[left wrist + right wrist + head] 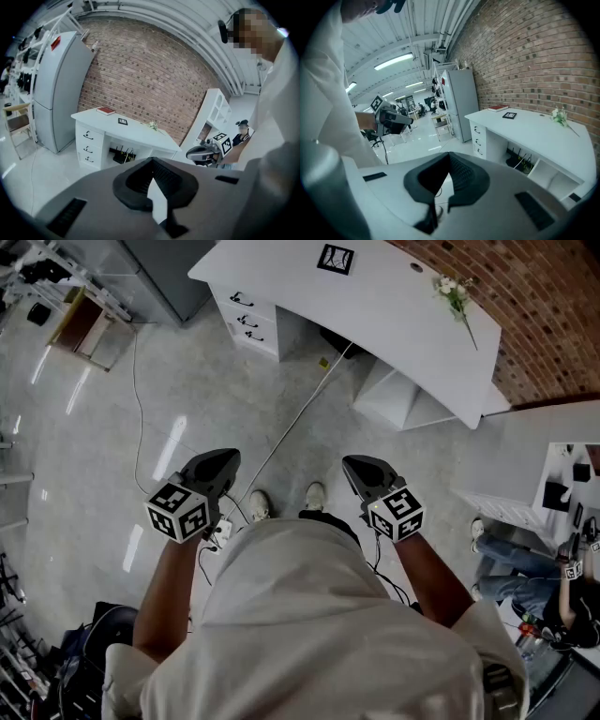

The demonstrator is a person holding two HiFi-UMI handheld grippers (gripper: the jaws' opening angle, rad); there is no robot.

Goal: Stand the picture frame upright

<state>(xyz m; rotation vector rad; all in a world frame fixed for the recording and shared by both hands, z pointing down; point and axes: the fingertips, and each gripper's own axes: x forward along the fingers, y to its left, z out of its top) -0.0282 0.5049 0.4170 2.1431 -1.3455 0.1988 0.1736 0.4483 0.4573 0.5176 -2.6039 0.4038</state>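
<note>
The brick wall (140, 70) is the biggest thing, and the shiny floor (112, 427) comes next. A grey fridge (56, 89) stands beside the wall. In front of the wall is a long white table (394, 315) with drawers.

The person stands on the floor, well away from the table, with a tool in each hand. The left tool (223, 460) has its jaws pressed together and nothing is in them. The right tool (361, 468) looks pressed together too, and it is empty as well. Both tip a bit down at the floor.

The picture frame (336, 259) is small and dark. It lies flat on the table top, so it is not standing yet. A red book (105, 111) lies near it, and a little flower (457, 296) lies further along the table.

A thin cable (291, 427) runs over the floor between the person and the table. A foot could catch on it on the way.

The frame is flat and thin, so it could be hard to pick up. Shut jaws would only push it, and it might slide off the table.
</note>
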